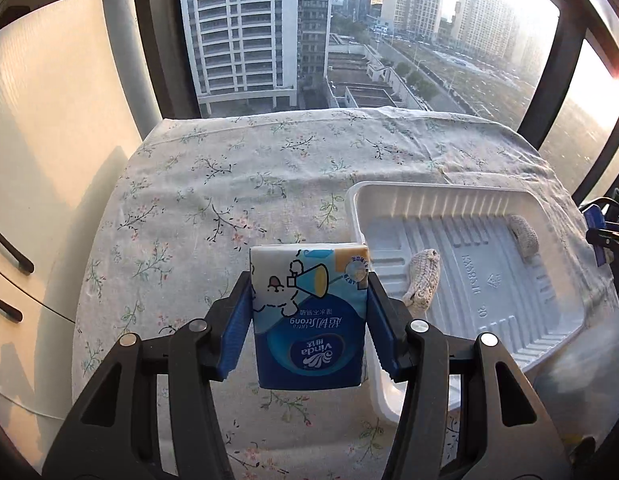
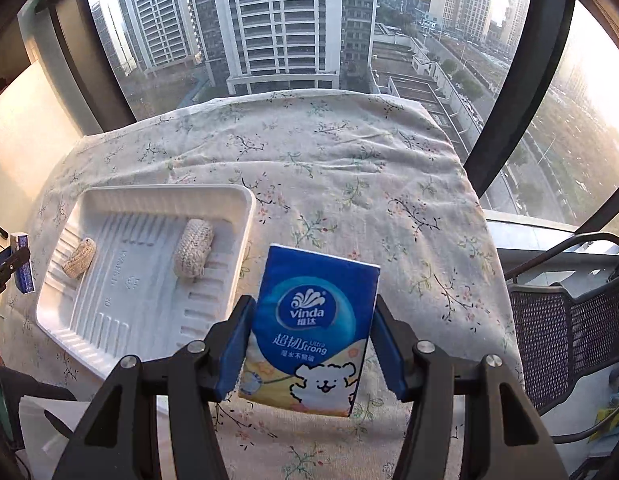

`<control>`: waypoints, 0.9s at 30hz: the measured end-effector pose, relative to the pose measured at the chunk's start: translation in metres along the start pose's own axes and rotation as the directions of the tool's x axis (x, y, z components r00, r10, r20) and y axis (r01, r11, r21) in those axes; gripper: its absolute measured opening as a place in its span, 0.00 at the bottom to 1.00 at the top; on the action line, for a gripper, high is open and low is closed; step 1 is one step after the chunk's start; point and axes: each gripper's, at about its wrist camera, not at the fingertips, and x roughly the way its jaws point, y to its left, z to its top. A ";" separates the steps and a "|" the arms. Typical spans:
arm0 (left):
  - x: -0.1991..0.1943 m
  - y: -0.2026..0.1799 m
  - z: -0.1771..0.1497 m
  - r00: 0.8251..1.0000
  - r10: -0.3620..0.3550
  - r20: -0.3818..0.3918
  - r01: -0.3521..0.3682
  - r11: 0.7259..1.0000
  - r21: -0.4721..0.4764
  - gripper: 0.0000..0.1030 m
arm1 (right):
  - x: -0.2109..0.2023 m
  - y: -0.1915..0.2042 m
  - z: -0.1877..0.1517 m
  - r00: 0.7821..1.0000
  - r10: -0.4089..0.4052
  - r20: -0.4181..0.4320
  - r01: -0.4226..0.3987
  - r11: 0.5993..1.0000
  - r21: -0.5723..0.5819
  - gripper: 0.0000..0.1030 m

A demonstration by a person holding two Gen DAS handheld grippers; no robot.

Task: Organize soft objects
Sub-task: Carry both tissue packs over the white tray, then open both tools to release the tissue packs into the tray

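Note:
My left gripper (image 1: 309,284) is shut on a blue and white Vinda tissue pack (image 1: 309,320), held upside down above the floral cloth, just left of a white plastic tray (image 1: 429,189). Two beige knitted pieces (image 1: 423,280) (image 1: 523,234) lie in that tray. My right gripper (image 2: 314,300) is shut on a second Vinda tissue pack (image 2: 313,332), upright and slightly tilted, to the right of the tray (image 2: 161,193). The knitted pieces (image 2: 80,258) (image 2: 194,248) show there too. Each gripper appears at the edge of the other's view.
The floral cloth (image 2: 349,168) covers a table that ends at a large window with black frames. A black mesh chair (image 2: 569,328) stands beyond the table's right side. A white cabinet (image 1: 49,160) is on the left, and white paper (image 2: 41,432) lies at the near left.

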 end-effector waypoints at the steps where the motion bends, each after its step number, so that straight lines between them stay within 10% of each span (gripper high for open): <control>1: 0.004 -0.005 0.006 1.000 -0.011 0.003 0.010 1.000 0.016 0.49 | 0.004 0.008 0.010 1.000 0.006 0.000 -0.006 1.000 -0.016 0.58; 13: 0.057 -0.056 0.044 0.994 -0.097 -0.055 0.104 0.986 0.127 0.49 | 0.057 0.060 0.052 0.980 0.146 -0.134 -0.162 0.979 -0.122 0.57; 27: 0.083 -0.072 0.035 0.985 -0.097 -0.140 0.121 0.977 0.175 0.52 | 0.074 0.077 0.052 0.981 0.113 -0.159 -0.144 0.971 -0.193 0.59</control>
